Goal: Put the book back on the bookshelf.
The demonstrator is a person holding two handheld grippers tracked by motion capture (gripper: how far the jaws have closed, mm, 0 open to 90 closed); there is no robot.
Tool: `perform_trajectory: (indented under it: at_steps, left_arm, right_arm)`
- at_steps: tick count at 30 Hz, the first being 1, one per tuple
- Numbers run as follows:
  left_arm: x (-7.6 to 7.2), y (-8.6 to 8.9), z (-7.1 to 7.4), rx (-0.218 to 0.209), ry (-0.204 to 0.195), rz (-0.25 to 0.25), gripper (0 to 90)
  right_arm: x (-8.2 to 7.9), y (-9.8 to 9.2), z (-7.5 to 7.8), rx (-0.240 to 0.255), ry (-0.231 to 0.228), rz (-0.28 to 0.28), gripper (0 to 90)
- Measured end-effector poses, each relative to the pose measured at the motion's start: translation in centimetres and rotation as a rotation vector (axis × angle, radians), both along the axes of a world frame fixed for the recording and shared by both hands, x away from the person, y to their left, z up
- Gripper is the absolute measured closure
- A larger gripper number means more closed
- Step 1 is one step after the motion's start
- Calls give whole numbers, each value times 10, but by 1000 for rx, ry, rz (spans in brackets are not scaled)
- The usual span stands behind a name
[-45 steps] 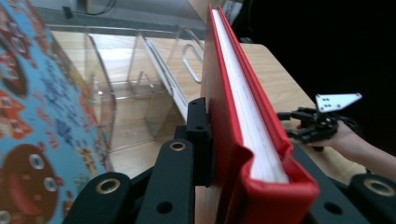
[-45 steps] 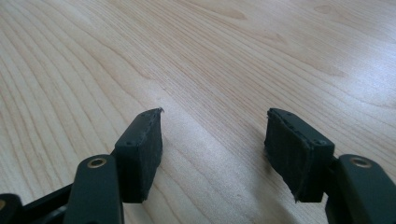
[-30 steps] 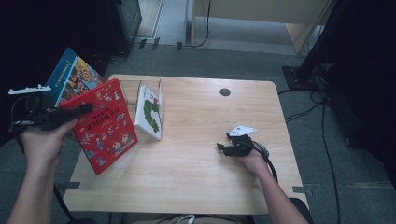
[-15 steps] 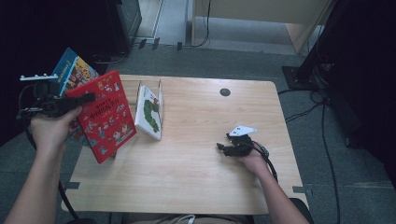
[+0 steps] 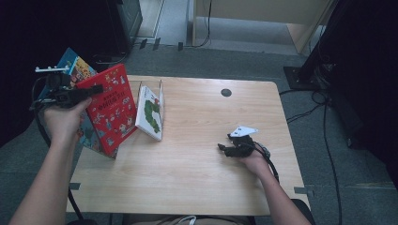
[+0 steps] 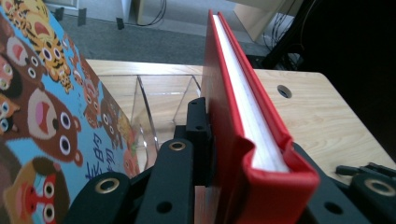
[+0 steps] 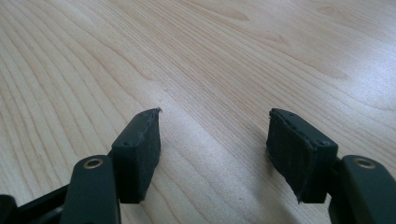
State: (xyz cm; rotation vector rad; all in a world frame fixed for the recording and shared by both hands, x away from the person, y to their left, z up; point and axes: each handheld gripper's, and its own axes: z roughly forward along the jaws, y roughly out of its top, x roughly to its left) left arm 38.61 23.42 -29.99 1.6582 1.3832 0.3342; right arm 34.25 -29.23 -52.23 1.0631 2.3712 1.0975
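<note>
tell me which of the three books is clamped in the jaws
The red book, pinched at its edge by the left gripper. The blue animal book sits behind it, and the white caterpillar book stands apart in the clear holder.

My left forearm reaches up along the left side, the hand wrapped around my black two-jaw left gripper (image 5: 89,90), which lies roughly level and points to the right. Its jaws are clamped tight on what they hold. My right forearm comes in from the lower right, the hand resting low with my black right gripper (image 5: 224,149) pointing left, jaws parted with nothing between them.
</note>
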Motion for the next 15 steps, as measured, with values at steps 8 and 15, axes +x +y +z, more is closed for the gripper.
perform_trajectory:
  at_steps: [8,15]
  left_arm:
    - [14,-3,-9,4,-5,2,791]
    - [16,-6,-9,12,8,-3,787]
  right_arm:
    - [0,0,0,0,0,-1,350]
    - [0,0,0,1,-1,1,354]
